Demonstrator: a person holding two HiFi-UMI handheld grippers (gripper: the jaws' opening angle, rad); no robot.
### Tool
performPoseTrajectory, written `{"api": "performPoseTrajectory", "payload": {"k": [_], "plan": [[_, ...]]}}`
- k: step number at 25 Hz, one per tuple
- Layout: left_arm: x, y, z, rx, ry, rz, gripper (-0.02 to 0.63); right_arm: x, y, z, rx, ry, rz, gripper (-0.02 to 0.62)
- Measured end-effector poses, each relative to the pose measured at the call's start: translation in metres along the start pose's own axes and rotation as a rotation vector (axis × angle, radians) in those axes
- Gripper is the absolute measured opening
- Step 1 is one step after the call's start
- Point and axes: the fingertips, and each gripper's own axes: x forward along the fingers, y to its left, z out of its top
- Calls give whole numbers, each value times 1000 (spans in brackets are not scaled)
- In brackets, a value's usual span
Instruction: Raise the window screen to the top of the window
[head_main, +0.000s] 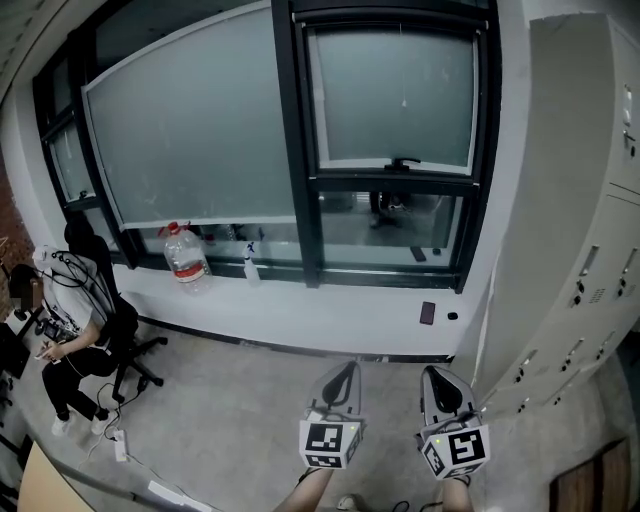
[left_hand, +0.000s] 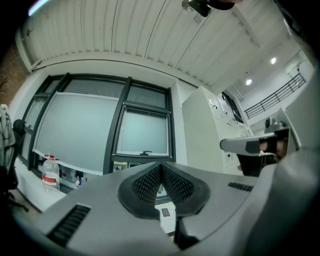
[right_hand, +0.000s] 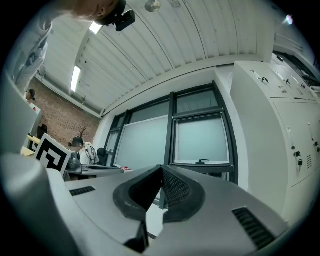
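Grey left tongs (left_hand: 160, 166), right tongs (right_hand: 161, 168) shut.

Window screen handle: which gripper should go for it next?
Left gripper, marginally: the handle sits almost straight ahead of its shut fingers; the right gripper sees it off to one side. Both are far away.

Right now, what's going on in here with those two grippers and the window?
A standing person holds a grey two-jaw left gripper and right gripper, both shut and empty, well short of the black-framed window. The pale frosted window screen is untouched; its black handle sits partway up the frame. Nothing is being handled yet.
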Motion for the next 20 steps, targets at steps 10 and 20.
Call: {"api": "performPoseTrajectory", "payload": {"k": [10,20], "plan": [[-17,-23,4,3,3,24,3,-28,-7,-7,10,11,9,6],[-17,-31,10,4,-14,4,3,-44,-17,2,8,-12,-34,6]]}}
